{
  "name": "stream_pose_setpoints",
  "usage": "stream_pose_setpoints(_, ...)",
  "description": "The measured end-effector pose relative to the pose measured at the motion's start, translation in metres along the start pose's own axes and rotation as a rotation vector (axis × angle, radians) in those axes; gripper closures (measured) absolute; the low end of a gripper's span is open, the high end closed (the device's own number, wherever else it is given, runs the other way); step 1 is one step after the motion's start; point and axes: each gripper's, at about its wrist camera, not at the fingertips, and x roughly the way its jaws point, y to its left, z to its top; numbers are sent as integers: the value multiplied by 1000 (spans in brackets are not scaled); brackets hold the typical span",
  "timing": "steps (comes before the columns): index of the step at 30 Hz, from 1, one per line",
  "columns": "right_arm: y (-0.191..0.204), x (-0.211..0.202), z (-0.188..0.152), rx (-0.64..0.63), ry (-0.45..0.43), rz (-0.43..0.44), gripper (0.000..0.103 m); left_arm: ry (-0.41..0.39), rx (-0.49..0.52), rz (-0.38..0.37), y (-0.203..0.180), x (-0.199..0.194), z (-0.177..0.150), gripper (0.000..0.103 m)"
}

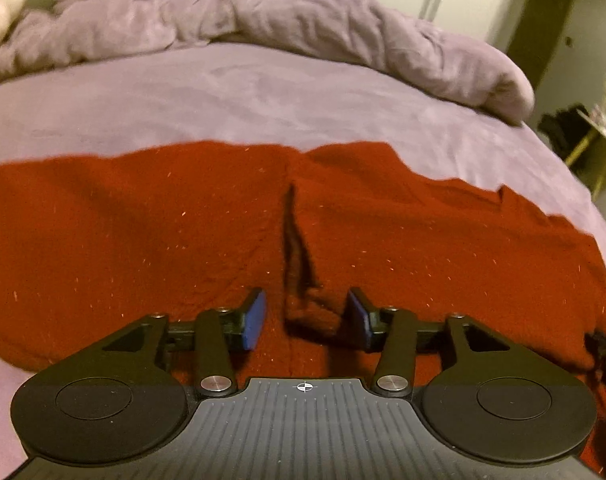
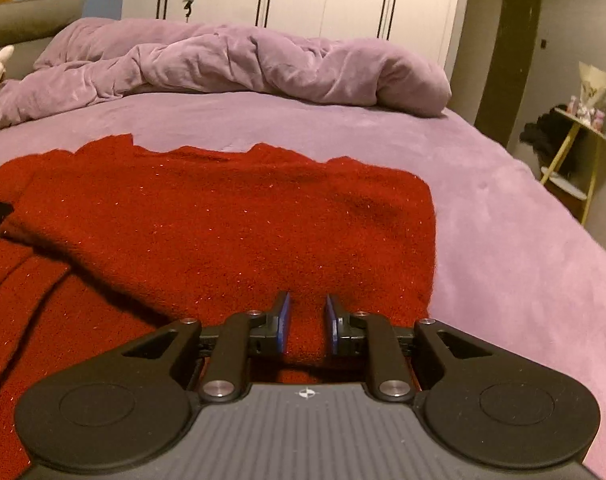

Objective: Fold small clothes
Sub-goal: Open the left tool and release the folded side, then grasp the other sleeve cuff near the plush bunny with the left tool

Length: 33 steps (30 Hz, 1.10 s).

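Both grippers tilt down over red sweater (image 1: 143,232) on bed (image 1: 223,100): left gripper (image 1: 306,318) jaws apart; right gripper (image 2: 306,326) jaws clamp a fold.

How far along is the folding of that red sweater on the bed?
Early on. The red sweater lies spread on the purple bed, with one side flap laid over it. The left gripper hovers with jaws open over a central crease; the right gripper has fabric between narrow jaws. Further folds into a compact bundle remain.
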Motion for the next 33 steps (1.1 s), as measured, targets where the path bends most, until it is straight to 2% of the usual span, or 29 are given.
stream_pose_setpoints(2,6,0,-3,-29,-6,-19,85,-2,-16,8,2,2,0,47)
stream_pose_setpoints(7,15,-1,-5,-79,-7,-55,85,-1,39,68,-8,-2,1,39)
stream_pose_setpoints(11,22,-2,1,-115,22,-86,83,-6,-19,68,9,-30,5,29)
stream_pose_setpoints(12,26,-4,5,-129,42,-106,82,-16,-33,67,18,-39,5,28)
stream_pose_setpoints(14,32,-18,14,-123,67,-141,75,-49,-68,52,44,-61,4,17)
stream_pose_setpoints(15,32,-28,15,-93,63,-127,72,-67,-89,49,61,-71,3,12)
stream_pose_setpoints(16,31,-41,14,-49,54,-97,64,-87,-114,60,82,-83,1,8)
stream_pose_setpoints(17,29,-58,10,4,49,-52,57,-108,-136,83,102,-93,-1,8)
stream_pose_setpoints(19,28,-82,-2,72,54,16,52,-128,-182,165,145,-106,-4,8)
stream_pose_setpoints(21,30,-102,-16,120,76,65,50,-136,-279,245,190,-114,-7,9)
stream_pose_setpoints(22,32,-110,-23,134,86,81,50,-143,-363,277,217,-118,-9,12)
stream_pose_setpoints(25,40,-127,-37,170,117,106,50,-190,-608,299,281,-125,-17,18)
stream_pose_setpoints(28,45,-138,-41,199,122,122,50,-236,-817,252,331,-124,-28,32)
stream_pose_setpoints(30,49,-140,-40,187,119,123,50,-293,-910,193,353,-126,-32,34)
stream_pose_setpoints(33,54,-140,-40,165,135,111,50,-335,-1024,159,375,-122,-34,52)
